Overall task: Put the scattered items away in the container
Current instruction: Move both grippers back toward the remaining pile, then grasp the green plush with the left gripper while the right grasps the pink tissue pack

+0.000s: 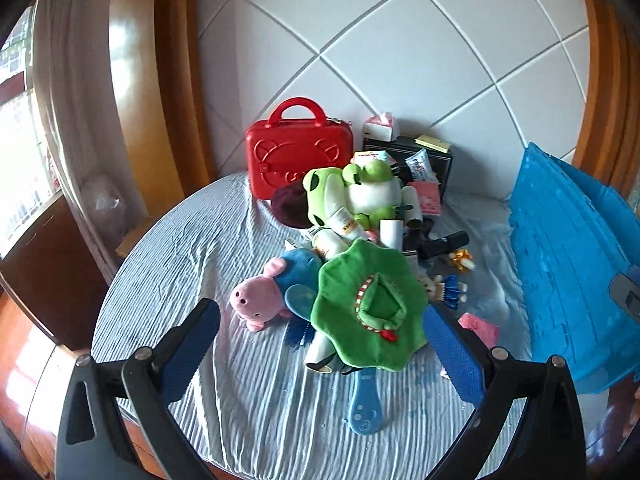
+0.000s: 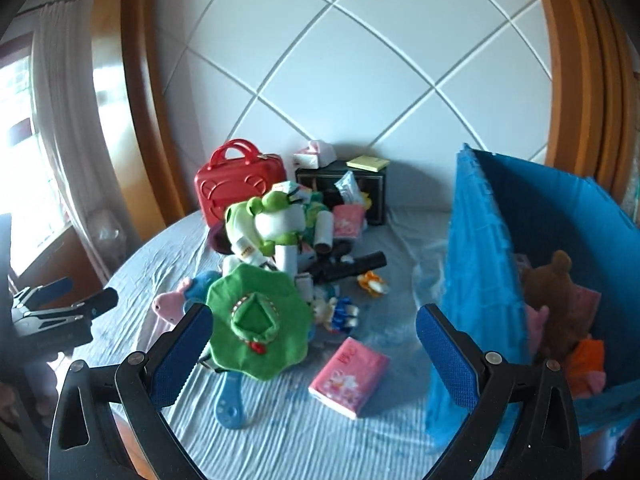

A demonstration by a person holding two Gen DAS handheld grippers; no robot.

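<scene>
Right now both grippers, left gripper (image 1: 320,344) and right gripper (image 2: 314,344), are wide apart and hold nothing, ready to grab toys like the green hat (image 2: 258,326) lying beside the blue box (image 2: 480,264).

No lettering reads clearly in either view. The white bottle (image 1: 347,225) against the green frog plush (image 1: 352,188) carries an orange label band, and the pink tissue pack (image 2: 349,376) shows red characters, perhaps Chinese, both too blurred to make out.
</scene>
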